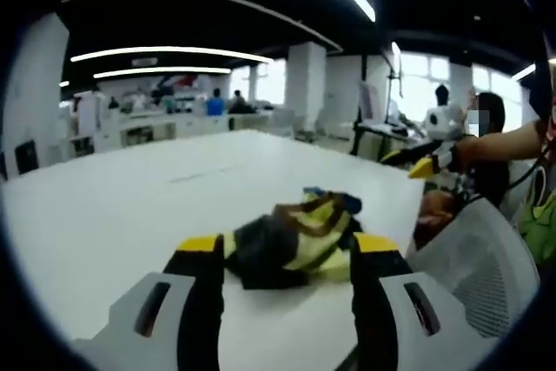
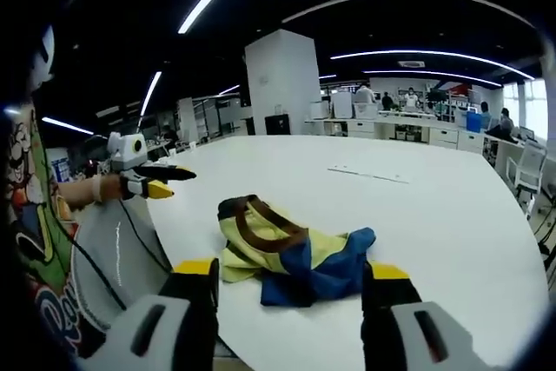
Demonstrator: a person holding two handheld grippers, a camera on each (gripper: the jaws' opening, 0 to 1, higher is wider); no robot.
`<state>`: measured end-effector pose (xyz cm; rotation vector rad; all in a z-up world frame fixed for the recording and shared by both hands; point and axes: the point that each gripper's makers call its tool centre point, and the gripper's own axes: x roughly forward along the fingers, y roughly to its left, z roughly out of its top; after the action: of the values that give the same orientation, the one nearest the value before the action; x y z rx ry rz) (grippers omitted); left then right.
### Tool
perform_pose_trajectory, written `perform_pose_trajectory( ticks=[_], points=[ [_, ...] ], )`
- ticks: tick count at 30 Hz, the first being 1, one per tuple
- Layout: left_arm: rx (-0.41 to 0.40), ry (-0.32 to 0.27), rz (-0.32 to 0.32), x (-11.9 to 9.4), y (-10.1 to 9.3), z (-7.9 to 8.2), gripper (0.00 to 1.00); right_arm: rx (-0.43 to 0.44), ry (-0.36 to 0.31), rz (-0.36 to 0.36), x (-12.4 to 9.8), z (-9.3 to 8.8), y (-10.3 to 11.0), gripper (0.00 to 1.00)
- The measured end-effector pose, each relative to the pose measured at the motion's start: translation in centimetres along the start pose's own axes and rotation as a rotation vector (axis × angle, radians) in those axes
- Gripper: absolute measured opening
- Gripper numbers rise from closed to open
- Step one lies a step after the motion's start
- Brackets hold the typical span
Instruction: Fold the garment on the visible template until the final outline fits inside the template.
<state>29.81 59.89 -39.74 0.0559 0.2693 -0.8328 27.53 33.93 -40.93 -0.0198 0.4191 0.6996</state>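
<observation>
Left gripper view: the garment (image 1: 295,241), a soft, crumpled cloth in yellow, dark brown and blue, lies bunched on the smooth white desk (image 1: 130,206) near its edge. It sits just ahead of the left claw (image 1: 291,254), between the lines of the two black, yellow-tipped jaws, which stand wide apart and hold nothing. The heap is low and lumpy, with its long axis running across the view from one jaw toward the other. A white mesh chair back (image 1: 473,271) stands at the desk edge to the right. Above it the right claw (image 1: 415,162) is held in the air, well apart from the cloth, its yellow-tipped jaws pointing over the desk.

Right gripper view: the same garment (image 2: 291,254) shows as a pale yellow panel with a dark brown band looping round an opening at its left end, and a blue portion folded at its right end. It lies on the desk (image 2: 434,215) just ahead of the right claw (image 2: 291,280), whose jaws are spread wide and empty. The long axis again runs across the view, brown-banded end to the left, blue end to the right. The left claw (image 2: 174,182) is held off the desk edge at the left, clear of the cloth, above a chair back (image 2: 109,249).
</observation>
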Motion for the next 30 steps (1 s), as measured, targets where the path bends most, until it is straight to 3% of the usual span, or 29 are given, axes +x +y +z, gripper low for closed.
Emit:
perform_pose_trajectory(
  ticks=[3,15,19,25,27,30],
  points=[
    [-0.012,-0.018,0.001,0.0,0.0,0.4,0.51,0.015,0.006,-0.006,-0.2,-0.3,-0.4,0.65],
    [-0.072,-0.001,0.003,0.2,0.5,-0.4,0.43,0.035,-0.022,-0.012,0.6,-0.3,-0.9,0.59],
    [-0.062,0.031,0.012,0.3,0.5,-1.0,0.42,0.025,-0.008,0.003,0.6,-0.5,-1.0,0.58],
    [-0.071,-0.003,0.019,1.0,0.8,-0.8,0.37,0.053,-0.032,-0.002,1.0,0.3,-1.9,0.54],
    [-0.099,0.037,0.007,1.4,0.6,-1.7,0.38,0.047,-0.031,-0.014,1.2,0.6,-2.0,0.54],
    [-0.040,0.067,0.000,1.7,0.2,-2.3,0.38,0.052,-0.044,-0.002,1.4,0.9,-1.5,0.53]
  ],
)
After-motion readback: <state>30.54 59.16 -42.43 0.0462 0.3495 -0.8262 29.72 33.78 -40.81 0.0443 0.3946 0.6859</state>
